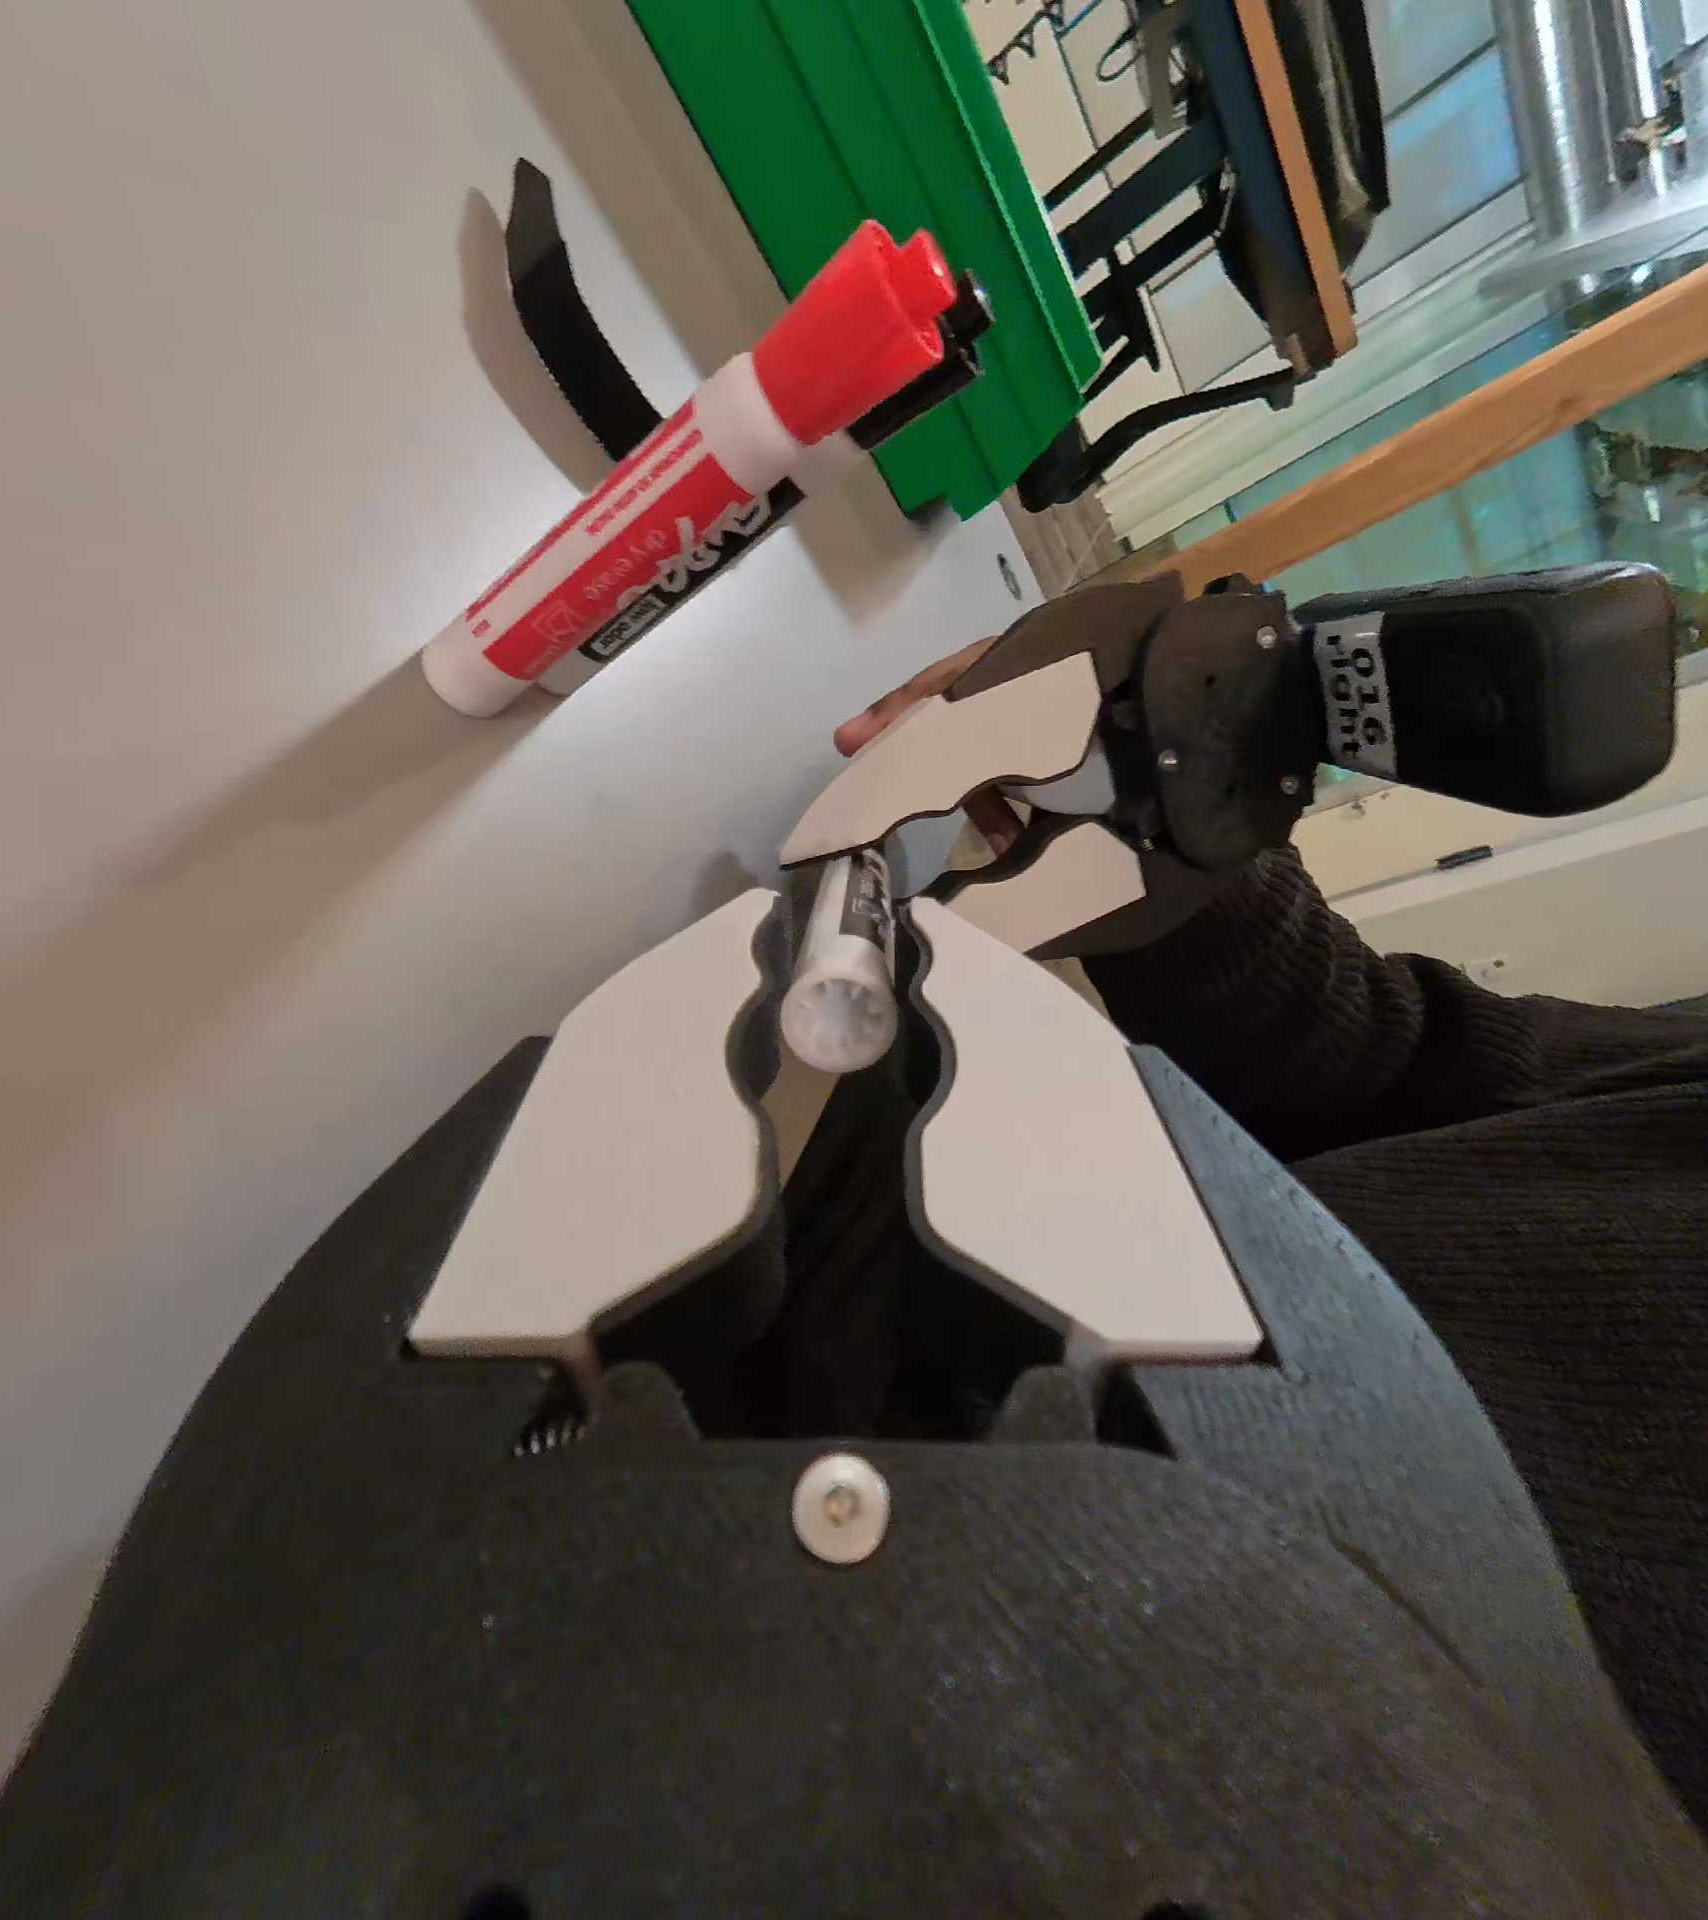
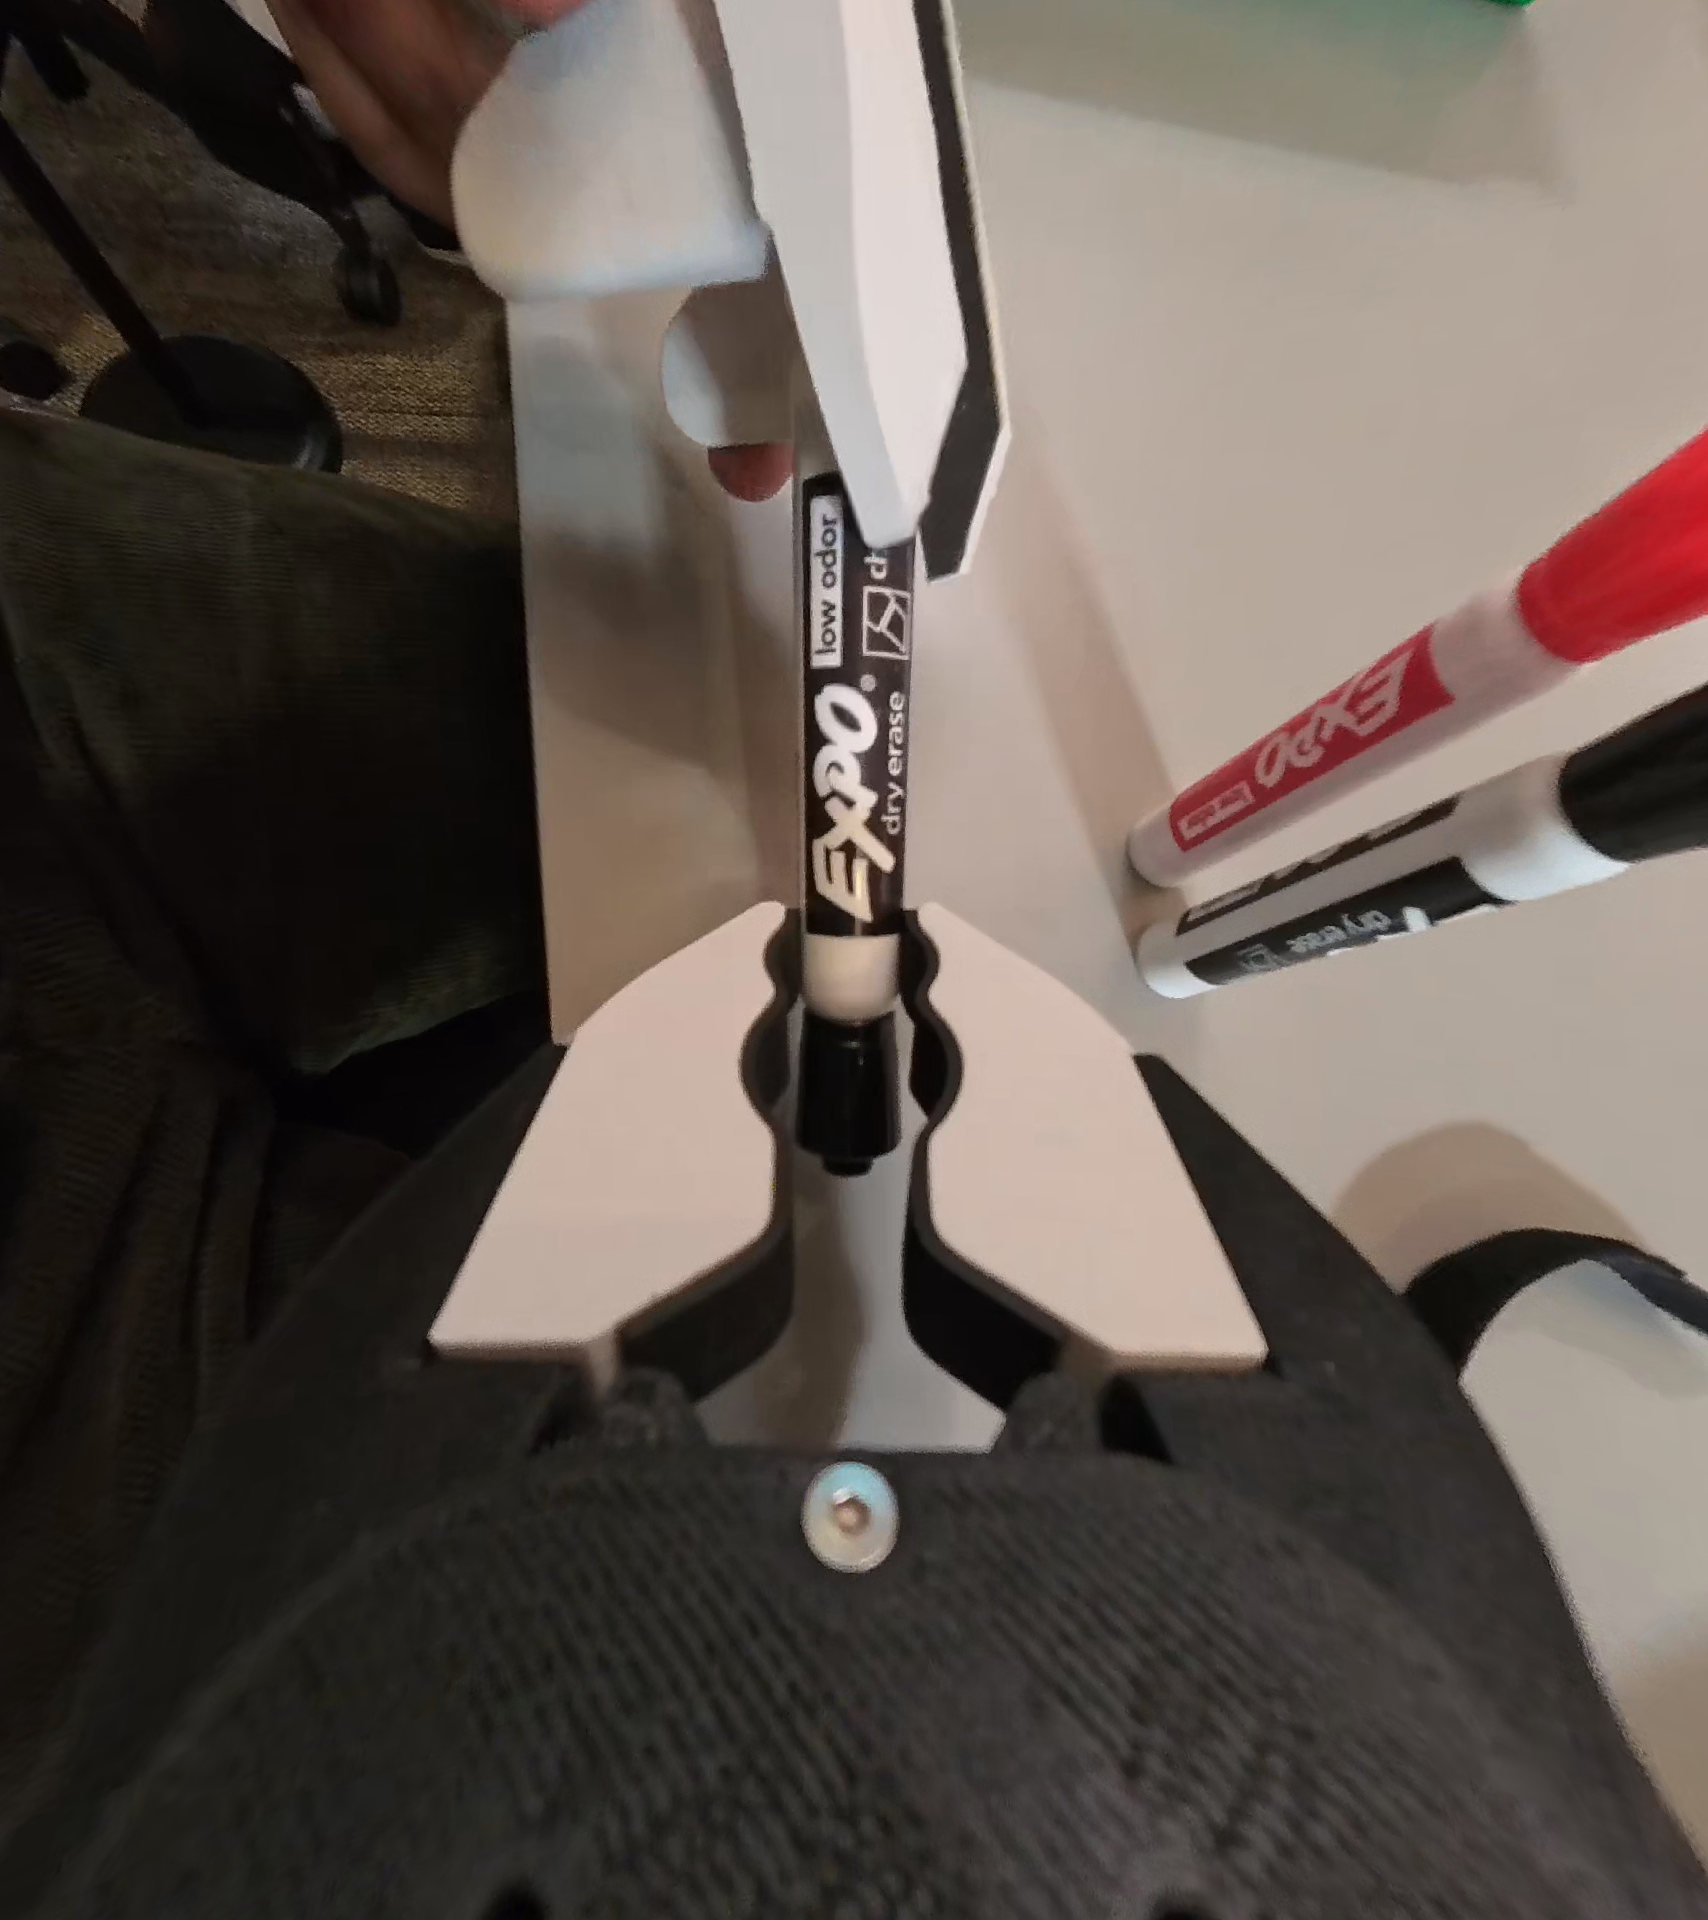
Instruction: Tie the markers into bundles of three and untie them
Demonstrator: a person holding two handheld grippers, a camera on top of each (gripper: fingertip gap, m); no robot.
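1. Pinching one black dry-erase marker (image 2: 855, 769) from both ends: the right gripper (image 2: 852, 961) has its fingers closed on the white collar by the black cap, with the cap lying back between the fingers.
2. The left gripper (image 1: 842, 940) has its fingers closed on the same marker's white butt end (image 1: 837, 1013); the barrel runs forward to the right gripper (image 1: 891, 831) facing it.
3. The marker is held off the white desk (image 2: 1297, 364), near its front edge.
4. Off to the side, a red marker (image 2: 1473, 644) and a second black marker (image 2: 1452, 852) lie side by side on the desk, unbound.
5. A black strap (image 2: 1598, 1288) lies curled on the desk just beyond those two.
6. A green block (image 1: 860, 208) sits farther back on the desk.
7. A dark knit sleeve (image 1: 1452, 1091) shows behind the right gripper.
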